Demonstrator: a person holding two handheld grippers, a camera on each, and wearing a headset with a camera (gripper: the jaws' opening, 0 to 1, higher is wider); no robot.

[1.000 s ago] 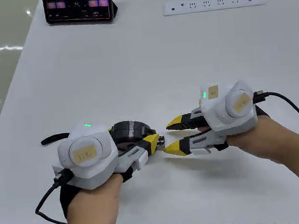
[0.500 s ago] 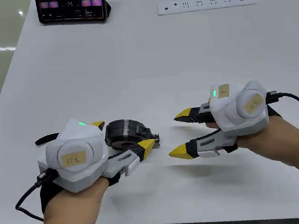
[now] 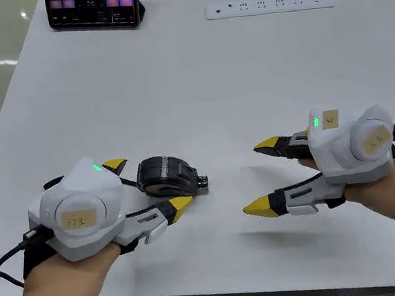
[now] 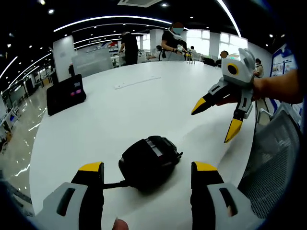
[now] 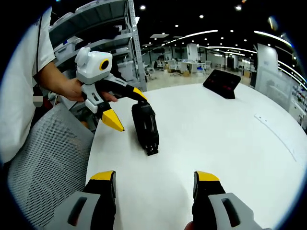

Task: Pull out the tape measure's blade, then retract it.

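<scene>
The black tape measure [image 3: 167, 176] lies on the white table [image 3: 199, 85], its blade drawn in and only the hook showing at its right end. My left gripper [image 3: 147, 183] is open, its yellow-tipped fingers either side of the case without touching it. From the left gripper view the tape measure [image 4: 148, 160] sits just ahead of the left gripper [image 4: 147, 167]. My right gripper [image 3: 261, 176] hovers open to the right, well clear of the hook. The right gripper view has the tape measure [image 5: 145, 125] beyond the right gripper [image 5: 154, 176], and the left gripper [image 5: 125, 108] behind it.
A black tablet-like device [image 3: 92, 8] stands at the table's far left and a white power strip [image 3: 268, 5] lies at the far right. The table's front edge runs just under my hands. A grey mesh chair [image 5: 48, 158] is beside the table.
The left gripper has opened off the tape measure and drawn back to the left. The right gripper has moved right, away from the hook. The tape measure stays on the table.
</scene>
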